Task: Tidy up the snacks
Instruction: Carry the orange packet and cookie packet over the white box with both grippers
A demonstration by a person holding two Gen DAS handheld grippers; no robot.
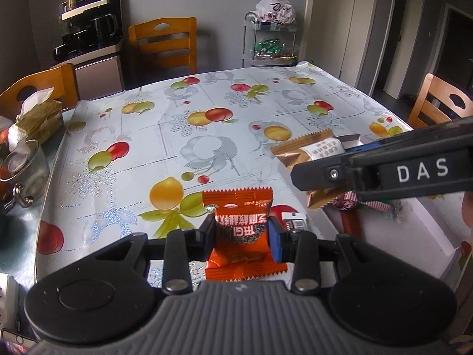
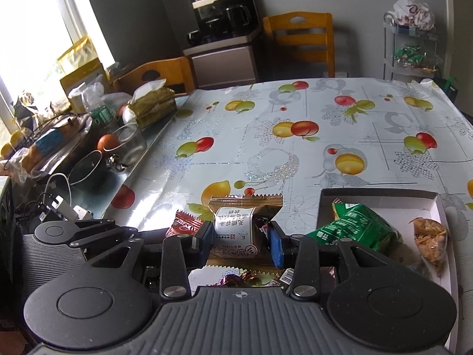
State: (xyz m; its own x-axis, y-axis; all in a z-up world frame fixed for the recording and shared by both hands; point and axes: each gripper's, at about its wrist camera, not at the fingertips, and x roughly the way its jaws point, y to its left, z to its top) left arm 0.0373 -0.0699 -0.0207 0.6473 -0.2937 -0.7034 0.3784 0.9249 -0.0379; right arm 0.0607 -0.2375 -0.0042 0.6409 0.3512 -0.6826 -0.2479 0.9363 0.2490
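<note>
Plainly, "DAS" on right claw [image 1: 325, 174].

Left claw [image 1: 241, 238]: matte black plastic frame with two round disc housings flanking a grey ribbed central body marked with a small compass-star emblem. Two black link bars, each pinned with a silver round-head screw, run forward to the fingers. One finger pad is black, the other blue. Right claw [image 2: 241, 241]: same build, same grey ribbed body with compass-star, same silver pivot screws, black and blue pads. Seen from the left wrist view, its black side arm carries white "DAS" lettering and one small silver screw.
</note>
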